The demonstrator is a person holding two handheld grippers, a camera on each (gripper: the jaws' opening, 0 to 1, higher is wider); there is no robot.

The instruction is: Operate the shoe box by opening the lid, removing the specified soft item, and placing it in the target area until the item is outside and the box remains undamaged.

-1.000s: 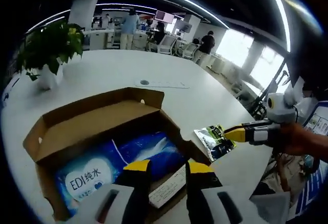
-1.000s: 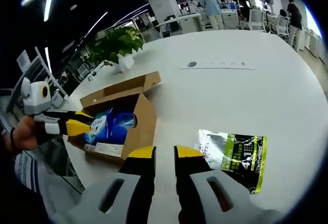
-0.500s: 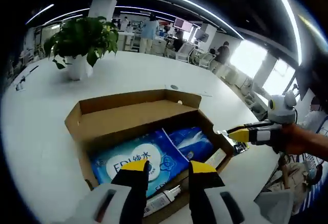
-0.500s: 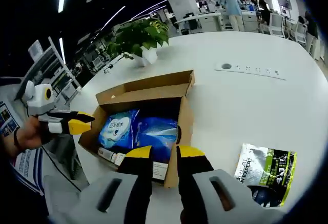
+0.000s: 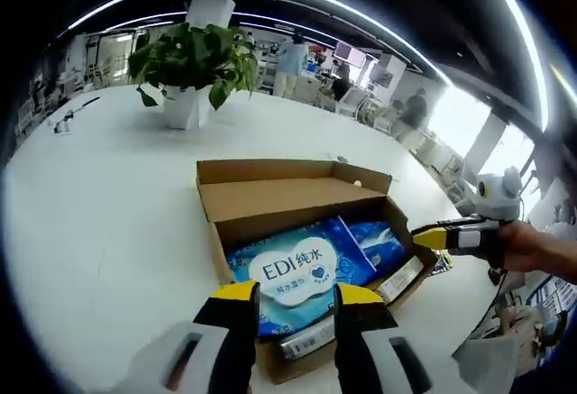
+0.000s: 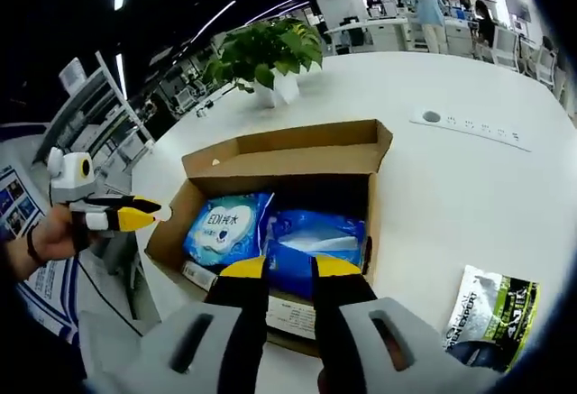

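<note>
Table (image 5: 99, 205): big white top, shoe box (image 5: 270, 197) sits on it w/ lid folded back, so it's open. Inside, side by side: white-blue wipes pack (image 5: 290, 272) and blue soft pack (image 5: 374, 241), plus a slim carton (image 5: 397, 279) along the near wall. Green pouch (image 6: 491, 313) already lies out on the table, near the box.

Your left gripper (image 5: 294, 293) hovers over the wipes pack, jaws a narrow gap, holding nothing. Right gripper (image 6: 290, 268) same, above the blue pack.

Risks, imo: packs look wedged tight, so a pinch could drag the cardboard wall or tear the flap. Slick film may slip.

Can't tell which item is specified, nor pack depth. Carton text unreadable. Potted plant (image 5: 194, 60) well clear.
</note>
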